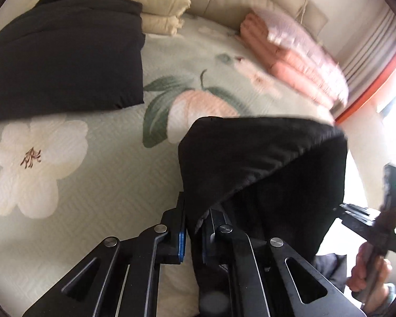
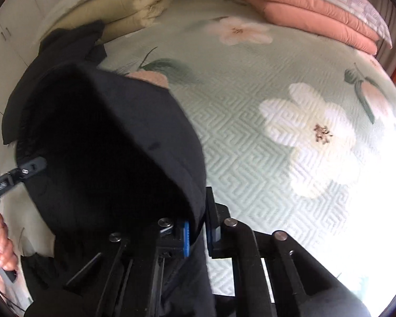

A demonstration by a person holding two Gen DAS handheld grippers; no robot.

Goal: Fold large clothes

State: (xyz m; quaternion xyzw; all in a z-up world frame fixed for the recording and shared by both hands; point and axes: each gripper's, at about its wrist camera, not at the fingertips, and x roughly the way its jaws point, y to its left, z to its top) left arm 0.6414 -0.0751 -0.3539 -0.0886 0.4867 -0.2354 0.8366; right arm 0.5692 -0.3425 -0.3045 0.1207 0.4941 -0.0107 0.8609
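A large black garment (image 1: 264,163) hangs lifted above the floral bedspread (image 1: 92,179), stretched between both grippers. In the left wrist view my left gripper (image 1: 194,227) is shut on one edge of the cloth, which runs down between its blue pads. In the right wrist view my right gripper (image 2: 196,227) is shut on another edge of the same black garment (image 2: 105,145), which bulges out to the left and hides part of the bed. The other tool's body (image 2: 26,170) pokes out from under the cloth at the left, held by a hand (image 2: 0,245).
A second black garment (image 1: 66,52) lies folded at the bed's far left. Folded beige quilts (image 1: 161,2) and pink quilts (image 1: 290,60) are stacked along the headboard. White cabinet doors (image 2: 8,34) stand at the left; a bright window glares at the right.
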